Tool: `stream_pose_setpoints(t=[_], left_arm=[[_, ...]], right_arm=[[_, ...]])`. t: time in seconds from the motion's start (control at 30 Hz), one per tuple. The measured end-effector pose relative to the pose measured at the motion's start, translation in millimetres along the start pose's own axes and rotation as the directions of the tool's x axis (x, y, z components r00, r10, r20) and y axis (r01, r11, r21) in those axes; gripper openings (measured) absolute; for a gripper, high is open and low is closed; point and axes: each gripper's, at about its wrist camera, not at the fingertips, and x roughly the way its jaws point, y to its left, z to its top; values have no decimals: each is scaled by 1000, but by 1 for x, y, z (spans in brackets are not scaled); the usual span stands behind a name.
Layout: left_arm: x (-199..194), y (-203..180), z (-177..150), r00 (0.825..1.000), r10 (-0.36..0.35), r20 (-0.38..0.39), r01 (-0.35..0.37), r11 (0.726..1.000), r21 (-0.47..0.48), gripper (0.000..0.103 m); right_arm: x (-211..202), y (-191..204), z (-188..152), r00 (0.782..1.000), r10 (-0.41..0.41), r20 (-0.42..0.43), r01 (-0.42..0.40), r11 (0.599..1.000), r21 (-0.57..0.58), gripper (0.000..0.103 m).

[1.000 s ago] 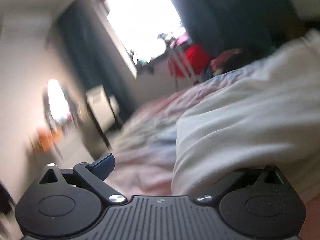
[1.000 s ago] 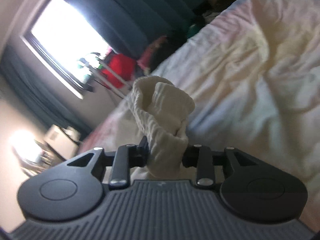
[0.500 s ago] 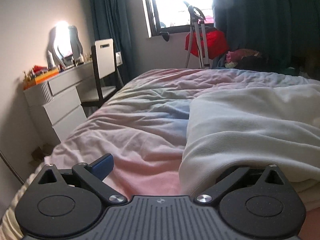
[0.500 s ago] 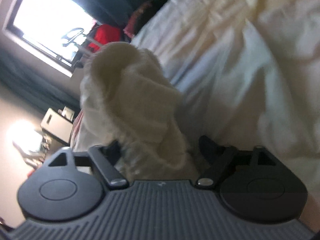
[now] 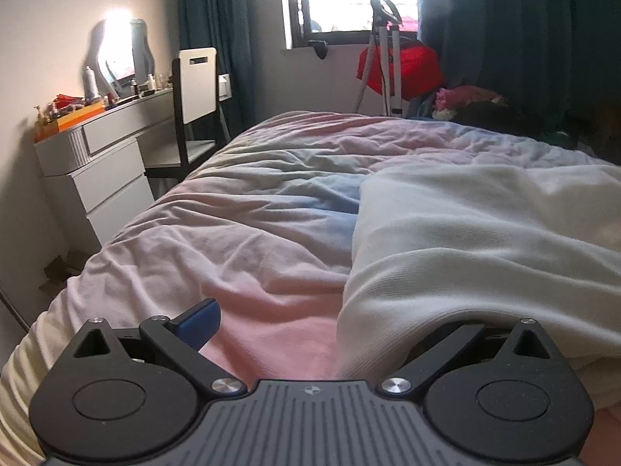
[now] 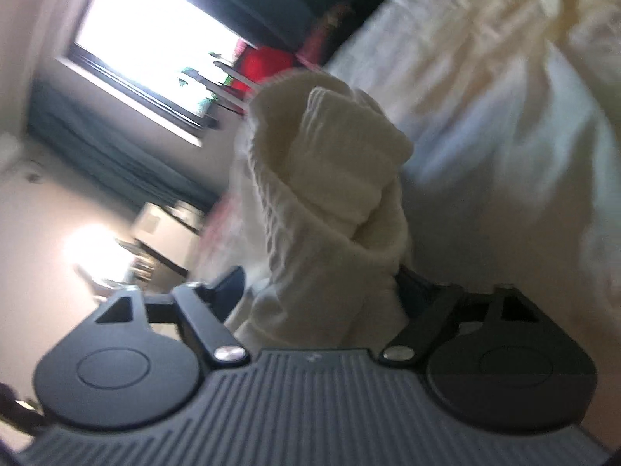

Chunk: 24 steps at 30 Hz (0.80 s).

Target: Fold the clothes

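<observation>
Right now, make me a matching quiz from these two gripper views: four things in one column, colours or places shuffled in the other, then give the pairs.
Things:
1. ribbed cream knit cuff
2. white-backed chair
3. red bag
4. grey drawer dresser

Descriptions:
A. under the window, behind a tripod
B. between the right gripper's fingers
C. against the left wall, cluttered top
D. between dresser and bed

Pairs: 1-B, 2-D, 3-A, 4-C

L tongs (image 5: pixel 310 322) open, R tongs (image 6: pixel 322 291) open
</observation>
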Motion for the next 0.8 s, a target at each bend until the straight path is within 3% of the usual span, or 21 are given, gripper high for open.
stream_pose_setpoints(t=[0.13, 0.2, 0.27, 0.33, 0.4, 0.47, 0.5, 0.53, 0.6, 0.7, 0.8], left_arm=[[-2, -5, 0, 998, -52, -46, 54, 998, 41, 101], [-6, 5, 2, 986, -158, -56, 157, 987, -7, 101], [-10, 16, 5, 963, -264, -59, 261, 964, -59, 101], [-15, 27, 7, 928, -368, -57, 360, 926, -110, 101], [-19, 38, 9, 883, -467, -49, 454, 876, -161, 102], [-23, 49, 12, 828, -560, -36, 541, 814, -210, 103], [-15, 54, 11, 794, -607, -20, 578, 765, -283, 103], [-6, 56, 12, 778, -629, -15, 590, 737, -330, 103], [18, 52, 14, 781, -621, -56, 553, 732, -397, 103], [47, 48, 18, 818, -569, -86, 476, 754, -452, 102], [71, 48, 13, 793, -600, -111, 468, 715, -519, 97]], right_arm=[[-4, 7, 0, 997, -75, 15, 76, 994, -78, 45], [-10, 12, 0, 996, -84, 44, 88, 991, -100, 41], [-14, 14, -1, 994, -91, 59, 96, 990, -102, 39], [-16, 14, -1, 993, -95, 70, 101, 990, -96, 39], [-16, 12, -1, 993, -92, 74, 99, 992, -83, 39], [-13, 12, 0, 993, -91, 74, 96, 993, -73, 39], [-12, 12, 0, 993, -92, 72, 97, 993, -68, 39], [-11, 12, 1, 993, -92, 72, 97, 993, -64, 39], [-8, 12, 2, 993, -93, 72, 97, 994, -56, 39], [-6, 10, 3, 993, -94, 71, 97, 994, -48, 39], [-6, 9, 2, 993, -94, 73, 98, 994, -45, 39]])
